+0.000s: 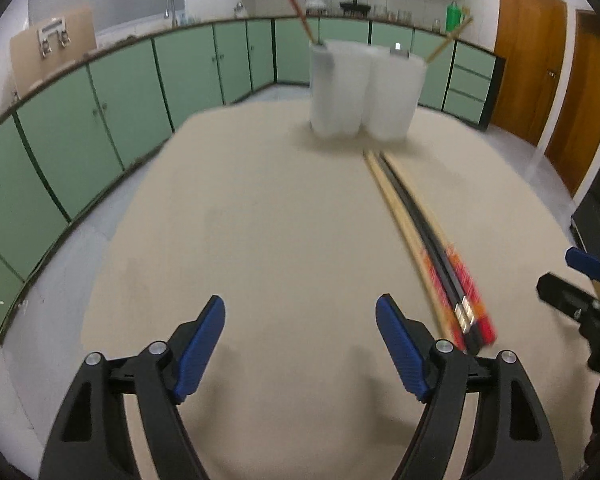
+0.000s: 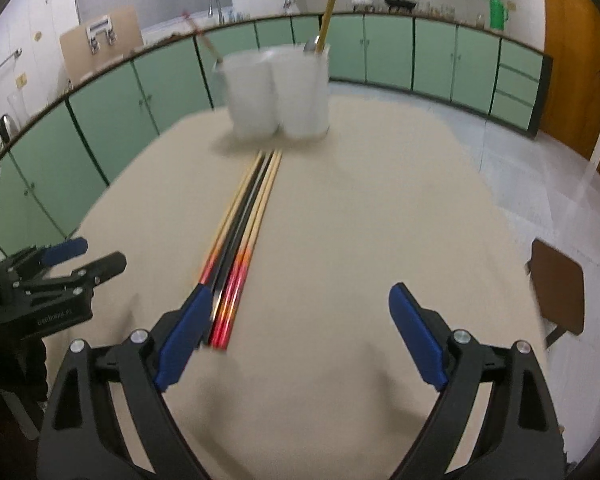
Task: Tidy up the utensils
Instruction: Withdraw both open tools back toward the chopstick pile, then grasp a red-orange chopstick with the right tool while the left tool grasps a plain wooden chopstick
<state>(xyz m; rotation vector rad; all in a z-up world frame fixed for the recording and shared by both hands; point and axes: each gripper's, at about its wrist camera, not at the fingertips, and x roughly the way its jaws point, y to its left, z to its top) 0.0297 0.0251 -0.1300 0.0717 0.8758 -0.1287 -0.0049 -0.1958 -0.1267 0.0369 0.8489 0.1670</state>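
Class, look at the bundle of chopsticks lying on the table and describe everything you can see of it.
The chopsticks lie flat on the beige table, side by side in a tight parallel row. Some look like pale wood with red-orange ends, others black with silvery bands. The thick ends point towards the cameras, the tips towards two white cups. Nothing grips them, though the right gripper's left finger sits right beside them; motion blur hides the count.

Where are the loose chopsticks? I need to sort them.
The chopsticks lie bundled on the table, between both tongs, pointing toward the white cups.
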